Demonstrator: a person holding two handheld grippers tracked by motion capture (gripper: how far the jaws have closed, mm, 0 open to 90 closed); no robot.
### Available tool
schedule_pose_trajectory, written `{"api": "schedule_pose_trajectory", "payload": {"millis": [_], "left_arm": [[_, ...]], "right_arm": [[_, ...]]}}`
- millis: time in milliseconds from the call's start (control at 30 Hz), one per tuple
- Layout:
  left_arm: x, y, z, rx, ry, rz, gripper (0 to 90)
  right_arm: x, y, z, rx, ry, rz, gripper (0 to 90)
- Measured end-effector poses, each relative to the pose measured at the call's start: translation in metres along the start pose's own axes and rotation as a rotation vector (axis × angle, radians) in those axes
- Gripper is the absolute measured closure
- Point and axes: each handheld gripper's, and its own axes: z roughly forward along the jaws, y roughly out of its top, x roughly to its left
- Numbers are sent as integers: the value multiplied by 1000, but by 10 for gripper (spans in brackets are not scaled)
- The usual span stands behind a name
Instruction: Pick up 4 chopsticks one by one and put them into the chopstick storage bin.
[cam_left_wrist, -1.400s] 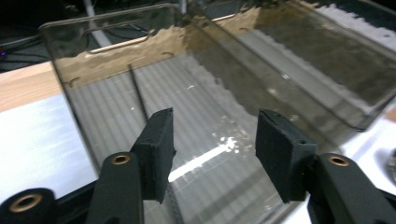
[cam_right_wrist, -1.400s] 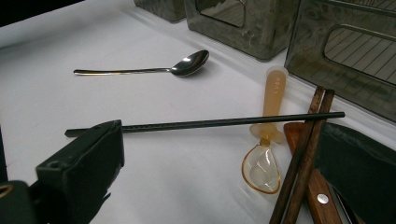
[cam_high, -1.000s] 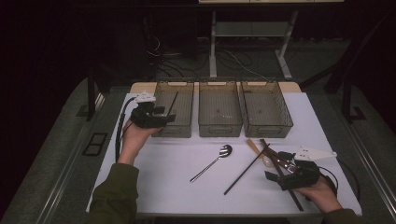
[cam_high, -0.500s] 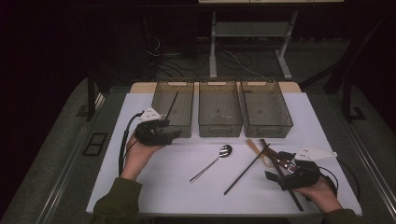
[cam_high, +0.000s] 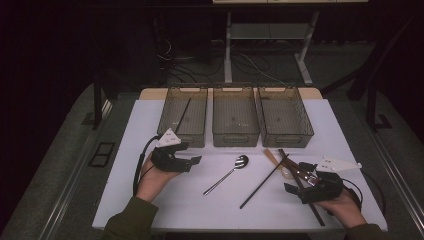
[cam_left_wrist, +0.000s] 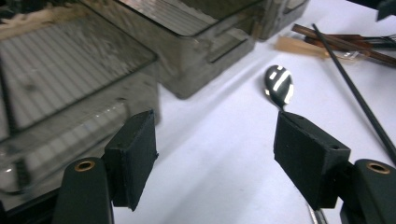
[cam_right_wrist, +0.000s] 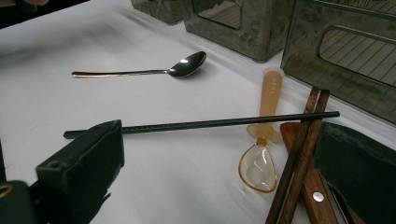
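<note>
Amber plastic spoon (cam_right_wrist: 260, 156) beside brown chopsticks (cam_right_wrist: 299, 158).

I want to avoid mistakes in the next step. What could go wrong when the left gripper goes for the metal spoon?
1. The left gripper, jaws open with nothing between them, faces the spoon, which lies flat and shiny; the pads may slip off it.
2. The black chopstick lies close beside the spoon and could get knocked.
3. The left bin stands just behind the gripper and might be bumped.
</note>
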Motion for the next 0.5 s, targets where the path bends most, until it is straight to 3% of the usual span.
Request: {"api": "schedule_pose_trajectory", "payload": {"millis": [500], "left_arm": [[-32,-7,17,35,-91,34,301]], "right_arm": [[-1,0,0,-1,-1,2,20]]}}
